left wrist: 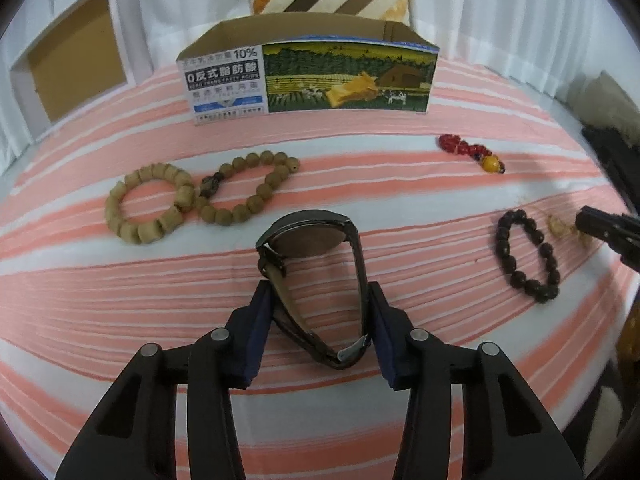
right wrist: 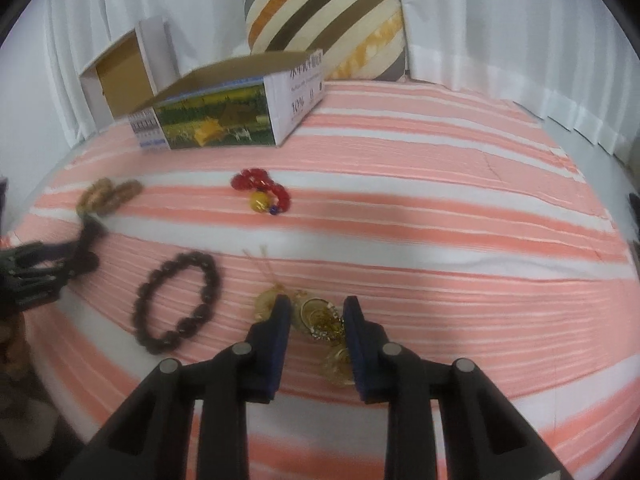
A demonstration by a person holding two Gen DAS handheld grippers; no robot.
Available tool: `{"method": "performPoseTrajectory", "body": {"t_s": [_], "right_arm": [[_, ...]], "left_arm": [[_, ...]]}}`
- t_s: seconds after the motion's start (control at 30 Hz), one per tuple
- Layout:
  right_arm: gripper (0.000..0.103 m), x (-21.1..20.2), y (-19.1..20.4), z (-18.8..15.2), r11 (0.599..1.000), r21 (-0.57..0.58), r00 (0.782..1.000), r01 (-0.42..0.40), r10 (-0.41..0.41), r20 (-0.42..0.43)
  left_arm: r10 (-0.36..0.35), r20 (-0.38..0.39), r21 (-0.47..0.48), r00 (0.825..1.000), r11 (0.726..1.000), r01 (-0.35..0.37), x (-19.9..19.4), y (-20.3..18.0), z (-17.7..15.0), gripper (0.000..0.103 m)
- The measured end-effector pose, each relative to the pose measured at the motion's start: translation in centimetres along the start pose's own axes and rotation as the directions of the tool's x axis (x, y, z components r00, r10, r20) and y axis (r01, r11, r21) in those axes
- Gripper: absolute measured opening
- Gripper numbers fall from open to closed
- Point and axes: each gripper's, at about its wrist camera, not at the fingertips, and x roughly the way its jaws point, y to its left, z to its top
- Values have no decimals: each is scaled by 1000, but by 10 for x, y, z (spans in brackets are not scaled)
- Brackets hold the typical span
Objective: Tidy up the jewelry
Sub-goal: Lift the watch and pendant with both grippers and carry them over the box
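My left gripper [left wrist: 319, 298] is shut on a wristwatch [left wrist: 316, 248], its pads pressing the strap loop from both sides, the case tilted toward the box. My right gripper [right wrist: 316, 312] stands open around a heap of gold jewelry [right wrist: 320, 320] on the striped cloth; the pads straddle it without squeezing. An open printed carton [left wrist: 308, 76] stands at the back, also in the right wrist view [right wrist: 224, 116]. Two tan wooden bead bracelets [left wrist: 152, 204] [left wrist: 248, 188] lie left, a red bead bracelet [left wrist: 472, 152] [right wrist: 264, 188] right, a dark bead bracelet [left wrist: 528, 256] [right wrist: 180, 296] near the right gripper.
A pink-and-white striped cloth [left wrist: 120, 300] covers the surface. A white box with a brown inside [left wrist: 76, 64] stands at the back left. A striped cushion [right wrist: 324, 20] leans against white curtains behind the carton. The left gripper shows at the left edge of the right wrist view [right wrist: 48, 264].
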Motion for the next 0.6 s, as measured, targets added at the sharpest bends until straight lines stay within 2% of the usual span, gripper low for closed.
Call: {"method": "performPoseTrajectory", "body": {"t_s": [0.13, 0.37, 0.6], "right_arm": [[27, -25, -1, 4, 998, 49, 998, -42, 40, 39], [27, -63, 3, 17, 992, 81, 990, -91, 82, 117], [27, -88, 5, 47, 978, 116, 974, -174, 153, 169]], "left_arm": [[-87, -6, -79, 996, 993, 86, -12, 19, -1, 45], [-103, 28, -105, 994, 989, 105, -53, 35, 1, 45], [-108, 64, -85, 992, 990, 113, -88, 36, 33, 45]]}}
